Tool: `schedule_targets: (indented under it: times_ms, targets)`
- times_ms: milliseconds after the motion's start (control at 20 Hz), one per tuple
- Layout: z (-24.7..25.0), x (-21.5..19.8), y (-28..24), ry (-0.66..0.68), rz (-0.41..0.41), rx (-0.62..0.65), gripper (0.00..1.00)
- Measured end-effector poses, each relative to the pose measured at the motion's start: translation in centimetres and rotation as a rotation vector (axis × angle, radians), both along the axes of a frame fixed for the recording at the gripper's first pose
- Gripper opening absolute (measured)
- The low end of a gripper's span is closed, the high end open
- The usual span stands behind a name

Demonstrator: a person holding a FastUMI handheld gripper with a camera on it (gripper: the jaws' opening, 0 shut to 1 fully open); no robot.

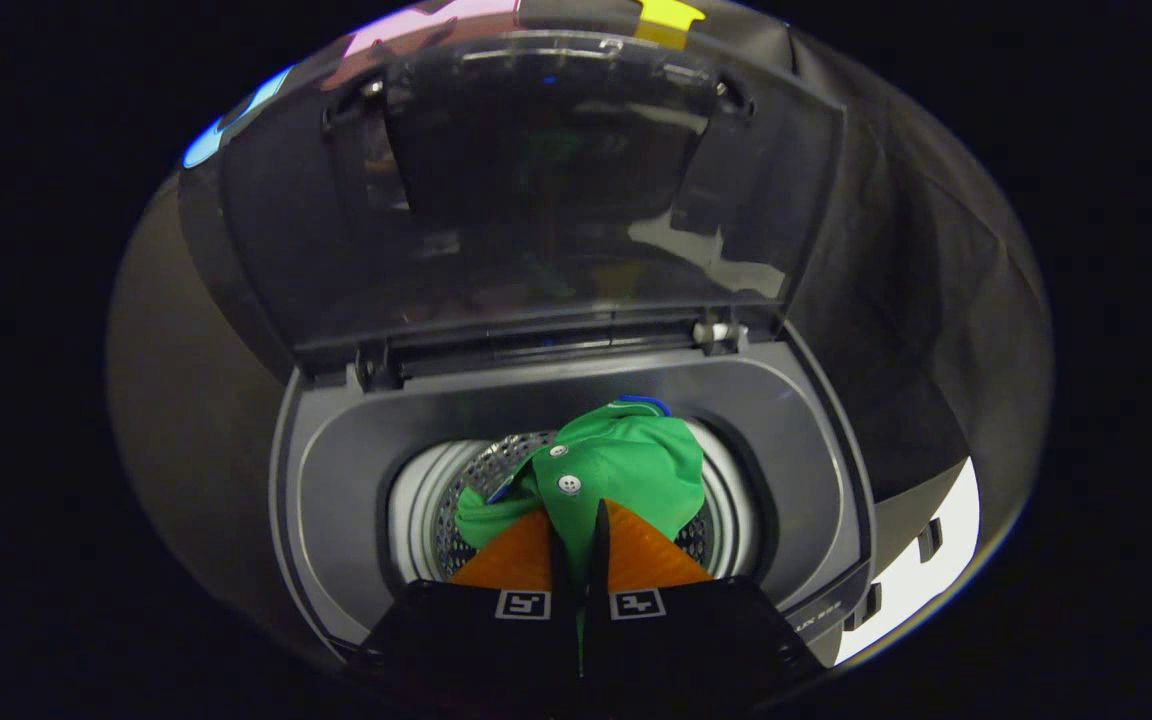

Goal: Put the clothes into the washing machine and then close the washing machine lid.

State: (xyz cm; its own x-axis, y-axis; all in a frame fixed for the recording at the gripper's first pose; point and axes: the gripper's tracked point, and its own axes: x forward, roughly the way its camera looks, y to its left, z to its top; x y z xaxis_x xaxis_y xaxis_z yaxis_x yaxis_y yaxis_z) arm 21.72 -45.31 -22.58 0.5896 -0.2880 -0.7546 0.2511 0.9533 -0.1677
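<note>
Pinching a fold of the green garment (626, 465), the gripper (581, 530) has its two fingers drawn almost together, with only a thin strip of cloth showing in the narrow slit between them, so both fingers appear to press on the fabric. The garment is soft and light by the look of it: it bunches and droops instead of holding a shape, and it should fall freely once the jaws part. A hold on a gathered fold, as here, seems sound, since a single thin layer could slip out; the two pale buttons (568, 484) just ahead of the fingertips are hard spots better left outside the pinch. Most of the cloth bulges up and forward from the fingertips, with a smaller lobe spilling to the left of them. Directly beyond and below the cloth lies the perforated drum (481, 480) of the washing machine (336, 480), so the garment hangs over the round opening, and whether any of it rests on the drum cannot be told. Farther on, past the grey top surround, the hinge runs across, and the tinted lid (536, 200) stands raised well beyond the jaws, not yet closed.
</note>
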Motion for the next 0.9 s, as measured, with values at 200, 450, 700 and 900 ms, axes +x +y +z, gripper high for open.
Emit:
schedule_targets:
  times_ms: [200, 450, 700, 900]
  targets:
    - [-2.5, -0.2, -0.6, 0.081, 0.035, 0.011, 0.09]
    - [-3.8, -0.6, -0.7, 0.144, 0.061, 0.033, 0.09]
    - [-5.0, -0.8, -0.9, 0.181, 0.082, 0.044, 0.09]
    - [-5.7, -0.8, -0.7, 0.195, 0.106, 0.046, 0.11]
